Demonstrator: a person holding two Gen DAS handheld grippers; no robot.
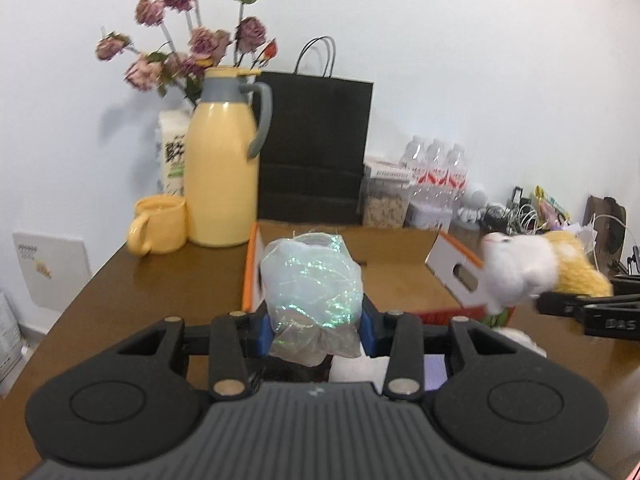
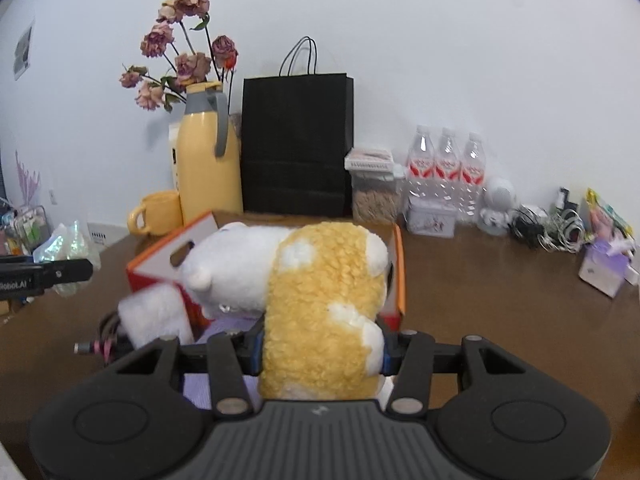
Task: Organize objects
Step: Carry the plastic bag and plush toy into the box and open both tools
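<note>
The left tool (image 1: 316,326) grips an upright shiny bag (image 1: 312,292) while the right tool (image 2: 322,354) clamps a plush toy (image 2: 304,288), its length running ahead with its head turned left, both above the box (image 2: 400,272).

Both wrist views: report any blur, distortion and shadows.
Left wrist view: fisheye bends the wall and table; the plush and flowers are motion-smeared; the shiny bag glints. Right wrist view: same bending, dark corners; the plush is fairly sharp; the flowers cast a soft wall shadow.
</note>
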